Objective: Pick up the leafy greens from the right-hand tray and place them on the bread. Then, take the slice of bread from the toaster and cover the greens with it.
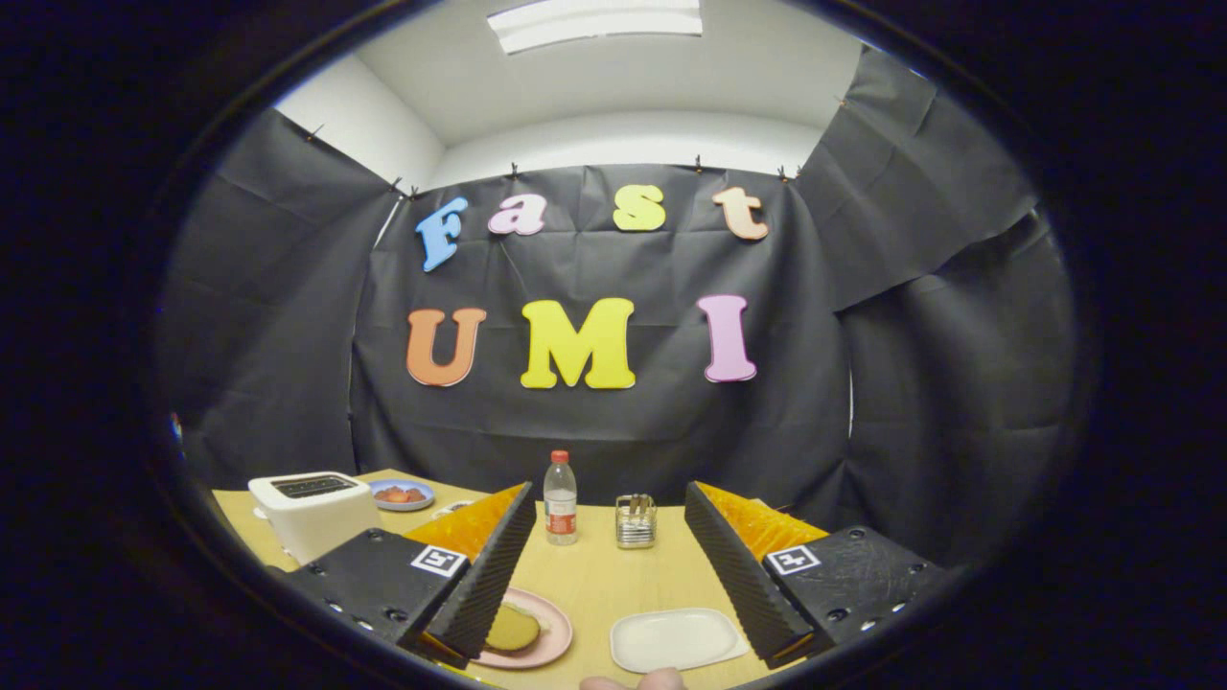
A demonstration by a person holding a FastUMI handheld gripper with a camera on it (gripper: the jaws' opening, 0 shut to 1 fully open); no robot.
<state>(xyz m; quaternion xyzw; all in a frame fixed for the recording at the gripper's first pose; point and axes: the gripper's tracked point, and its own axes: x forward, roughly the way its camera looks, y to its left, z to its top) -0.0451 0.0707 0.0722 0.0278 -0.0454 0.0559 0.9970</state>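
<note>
My claw (pixel 613 585) is spread wide and holding nothing. Between the fingers, further back, stand a water bottle (pixel 560 498) and a little wire holder (pixel 635 520). White toaster (pixel 312 511) is off left, and a blue dish (pixel 404 494) behind it. Light wooden table (pixel 613 585), black cloth walls. The left finger half covers the pink plate (pixel 548 640) with the bread (pixel 513 630). The white tray (pixel 677 638) looks bare, and I can't spot the greens.

No text can be read with certainty here. The water bottle (pixel 560 498), standing on the table beyond the fingers, has a red label, but its print is too small to read. The gripper (pixel 609 496), its fingers spread wide with nothing between them, carries one square black-and-white marker on each finger mount (pixel 439 561), a coded pattern without letters or numbers.
</note>
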